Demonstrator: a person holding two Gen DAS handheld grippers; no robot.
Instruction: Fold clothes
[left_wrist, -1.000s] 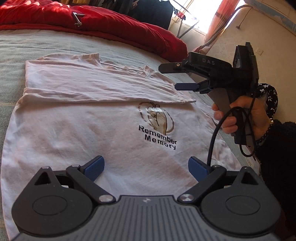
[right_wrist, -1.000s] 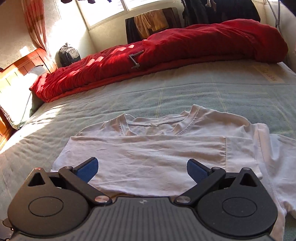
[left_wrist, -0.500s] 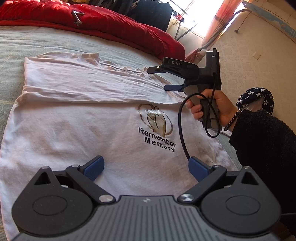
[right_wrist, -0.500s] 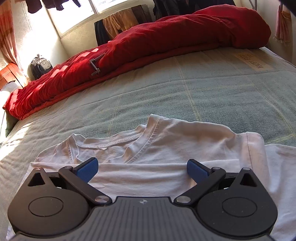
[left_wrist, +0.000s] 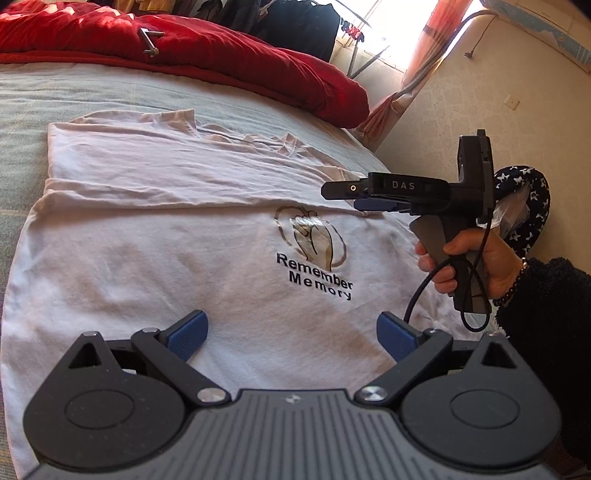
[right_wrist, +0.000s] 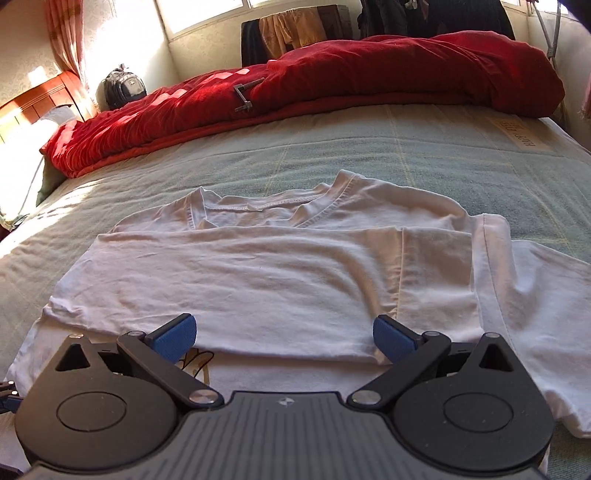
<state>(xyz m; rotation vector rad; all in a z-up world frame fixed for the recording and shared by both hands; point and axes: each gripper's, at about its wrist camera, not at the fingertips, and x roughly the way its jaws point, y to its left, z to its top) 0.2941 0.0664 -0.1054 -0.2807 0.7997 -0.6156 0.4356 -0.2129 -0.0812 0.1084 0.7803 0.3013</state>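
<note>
A white T-shirt (left_wrist: 155, 251) with a "Remember Memory" print (left_wrist: 314, 273) lies flat on the bed, its far side folded over the body. My left gripper (left_wrist: 291, 334) hovers open above the shirt's near part, nothing between its blue pads. In the left wrist view the right gripper (left_wrist: 347, 195), held by a hand (left_wrist: 476, 258), sits above the shirt's right side next to the folded flap's edge. In the right wrist view the right gripper (right_wrist: 282, 334) is open over the folded flap (right_wrist: 258, 280), with the collar (right_wrist: 258, 206) beyond.
A red duvet (right_wrist: 332, 81) is bunched along the far side of the grey-green bed sheet (right_wrist: 406, 147), a metal clamp (right_wrist: 243, 98) lying on it. A wall (left_wrist: 517, 92) and curtain run close along the bed's right side. A backpack (right_wrist: 123, 88) stands by the headboard.
The right gripper has pulled back from the collar toward the folded flap's near edge and dropped lower. The left gripper has barely moved.
</note>
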